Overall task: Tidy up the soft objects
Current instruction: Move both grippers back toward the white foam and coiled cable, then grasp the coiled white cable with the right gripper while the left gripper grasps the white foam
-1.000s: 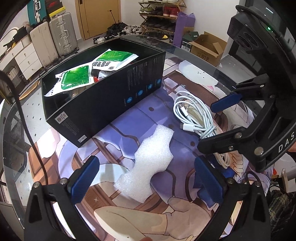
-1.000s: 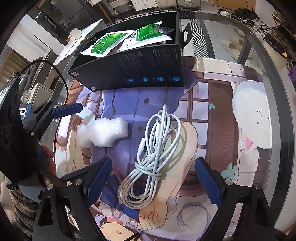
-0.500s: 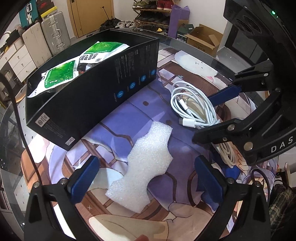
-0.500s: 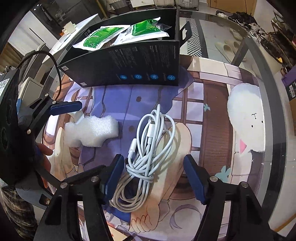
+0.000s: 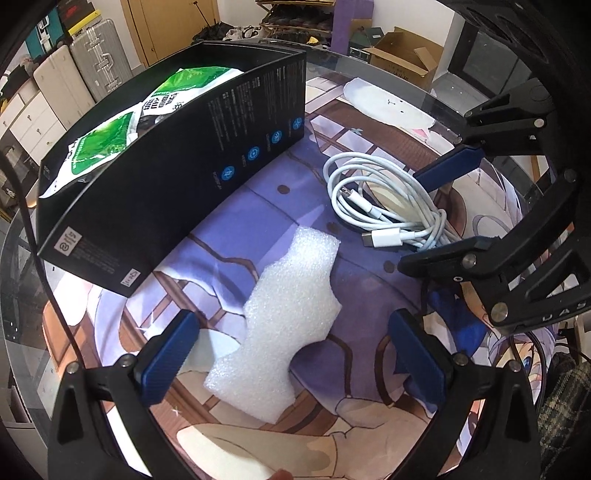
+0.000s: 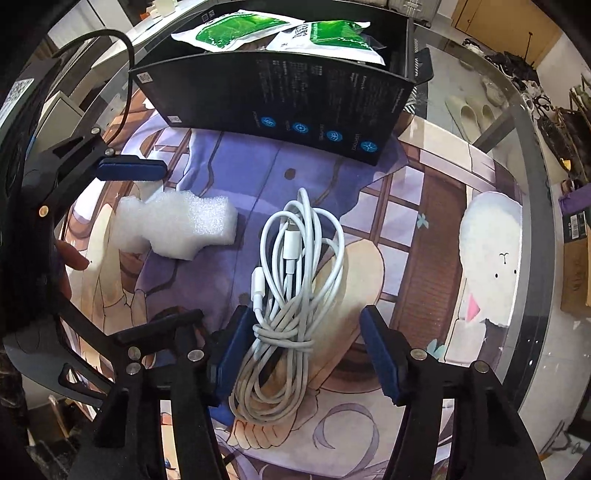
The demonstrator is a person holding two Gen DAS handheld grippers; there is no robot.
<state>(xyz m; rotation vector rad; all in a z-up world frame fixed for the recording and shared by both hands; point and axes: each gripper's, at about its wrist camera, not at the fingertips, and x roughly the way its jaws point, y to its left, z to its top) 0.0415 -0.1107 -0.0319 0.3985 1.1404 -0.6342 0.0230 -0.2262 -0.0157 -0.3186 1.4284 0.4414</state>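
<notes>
A white foam piece (image 5: 284, 325) lies on the printed mat between the fingers of my open left gripper (image 5: 295, 354); it also shows in the right wrist view (image 6: 173, 225). A coiled white cable (image 6: 291, 295) lies between the fingers of my right gripper (image 6: 306, 354), which is partly closed around it, the left pad touching the coil. The cable also shows in the left wrist view (image 5: 384, 206). A black open box (image 5: 177, 173) holding green-and-white packets (image 6: 258, 31) stands behind both.
The printed anime mat (image 6: 424, 229) covers a round glass table (image 6: 528, 122). Suitcases (image 5: 99, 62), a cardboard box (image 5: 402, 55) and a shoe rack stand on the floor beyond the table's far edge.
My right gripper has lowered over the cable and narrowed its jaws around the coil. My left gripper has moved closer over the foam and stayed open.
</notes>
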